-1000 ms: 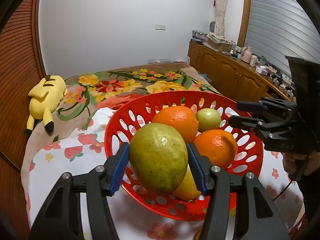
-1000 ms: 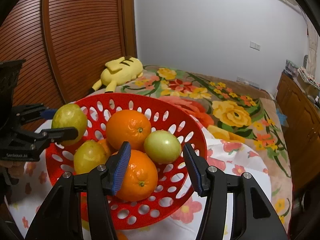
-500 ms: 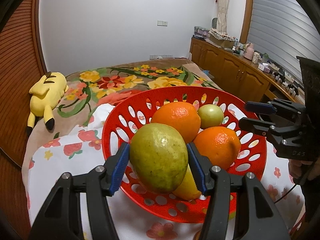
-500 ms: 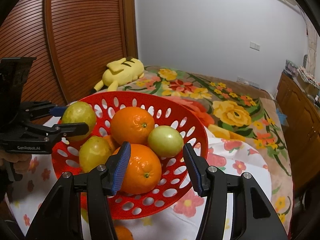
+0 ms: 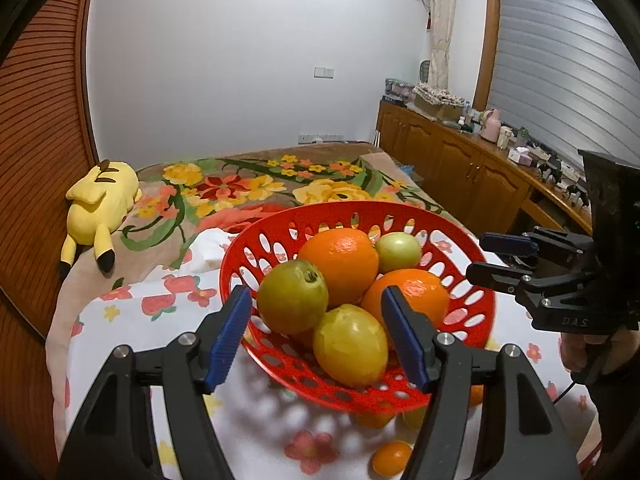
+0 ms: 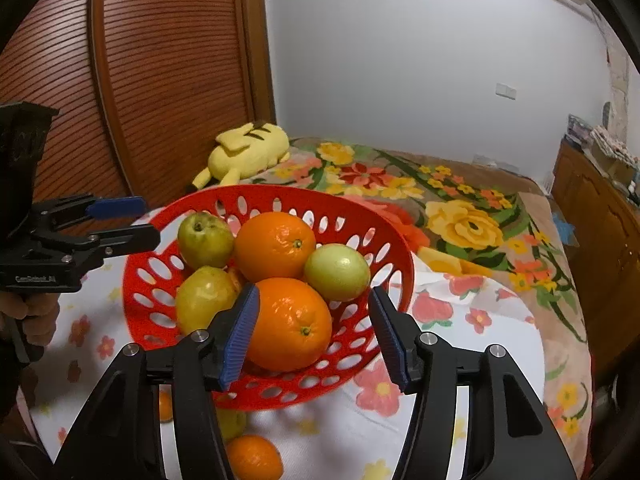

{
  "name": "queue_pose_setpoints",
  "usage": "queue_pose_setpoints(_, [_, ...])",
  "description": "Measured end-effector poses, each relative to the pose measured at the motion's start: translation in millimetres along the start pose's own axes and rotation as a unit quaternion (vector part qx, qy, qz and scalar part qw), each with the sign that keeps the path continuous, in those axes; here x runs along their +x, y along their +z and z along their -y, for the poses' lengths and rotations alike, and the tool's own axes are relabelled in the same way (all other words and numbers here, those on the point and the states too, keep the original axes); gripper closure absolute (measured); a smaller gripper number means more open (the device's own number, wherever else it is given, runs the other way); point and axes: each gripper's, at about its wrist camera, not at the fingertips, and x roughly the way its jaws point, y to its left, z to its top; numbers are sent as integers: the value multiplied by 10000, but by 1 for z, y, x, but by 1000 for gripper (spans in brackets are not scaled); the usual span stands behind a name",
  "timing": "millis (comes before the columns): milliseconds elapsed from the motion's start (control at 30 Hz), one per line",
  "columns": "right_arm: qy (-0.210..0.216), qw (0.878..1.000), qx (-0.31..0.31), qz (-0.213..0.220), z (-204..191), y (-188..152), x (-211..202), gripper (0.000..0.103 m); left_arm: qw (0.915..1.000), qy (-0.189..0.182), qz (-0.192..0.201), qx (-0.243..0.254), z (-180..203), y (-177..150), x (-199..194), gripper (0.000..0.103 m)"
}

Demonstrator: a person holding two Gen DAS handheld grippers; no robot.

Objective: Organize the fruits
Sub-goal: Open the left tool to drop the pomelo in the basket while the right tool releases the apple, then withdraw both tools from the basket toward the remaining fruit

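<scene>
Both grippers held wide open and empty at a red basket of fruit on the worktop.

The left gripper is spread wide at the basket's near rim; a green fruit and a yellow one are framed between its pads, apparently untouched. The right gripper is likewise spread wide, its left pad close beside an orange; contact cannot be judged. Small fruits lie on the flowered cloth under the basket's near edge. Bare cloth is seen toward the worktop's side edges.
</scene>
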Motion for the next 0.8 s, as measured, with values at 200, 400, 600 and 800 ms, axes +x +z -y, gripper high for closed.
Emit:
queue_pose_setpoints(200, [-58,9998,157,89,-6,-16,-20,44,9999,-105,77,-14,8,-17,-18,35])
queue_pose_setpoints(400, [-99,9993,357,111,-11,-37,-37,42,9999,-163,-11,53,18,-39,-24,35])
queue_pose_setpoints(600, [-107,9987,499,67,-17,-56,-44,40,9996,-207,-189,9,24,-62,-23,35])
queue_pose_setpoints(800, [-101,9985,538,-58,-23,-72,-44,40,9990,-220,-377,-25,29,-85,-16,35])
